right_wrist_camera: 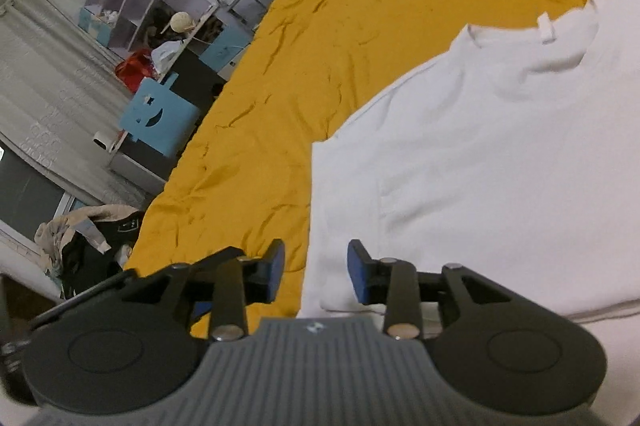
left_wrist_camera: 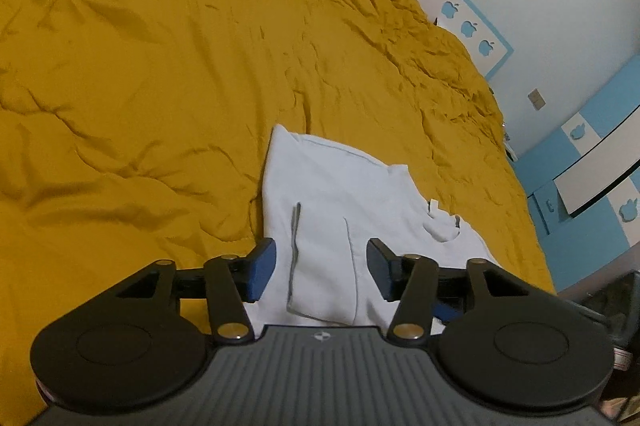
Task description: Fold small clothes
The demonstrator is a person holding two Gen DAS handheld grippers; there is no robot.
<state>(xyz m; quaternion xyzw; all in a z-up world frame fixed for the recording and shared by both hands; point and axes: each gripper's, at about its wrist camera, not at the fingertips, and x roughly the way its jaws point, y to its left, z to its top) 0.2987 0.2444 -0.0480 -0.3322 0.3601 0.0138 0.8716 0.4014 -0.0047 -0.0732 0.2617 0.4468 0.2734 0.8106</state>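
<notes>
left tongs (left_wrist_camera: 320, 268): nearest in my left view, blue pads spread wide, hovering over the near end of the white shirt; nothing pinched, the pads stand clear of the cloth on both sides.
folded flap (left_wrist_camera: 322, 266): between my left pads a narrow strip of the shirt lies doubled on top of the body, its long edge running away from me and its short end close to the tongs.
right tongs (right_wrist_camera: 316, 272): nearest in my right view, pads parted, gripping nothing; one pad sits over the yellow cover, the other over the shirt, with the shirt's side edge passing between them.
white shirt (right_wrist_camera: 480, 154): small white tee lying flat on the bed, near its front edge in my left view; sides look turned in, and stacked layers show along the hem on the right of my right view.
collar (left_wrist_camera: 440, 226): round neck opening at the far right part of the shirt, with a small white tag (right_wrist_camera: 546, 28) standing up at the back of it.
bed cover (left_wrist_camera: 160, 66): mustard yellow, heavily creased, spreading well beyond the shirt on all sides.
beyond the bed: blue and white furniture (left_wrist_camera: 580, 154) with apple cut-outs on the left view's far side; open cubby shelves (right_wrist_camera: 148, 10), a heap of clothes (right_wrist_camera: 88, 246) low on the floor, and posters on the wall.
</notes>
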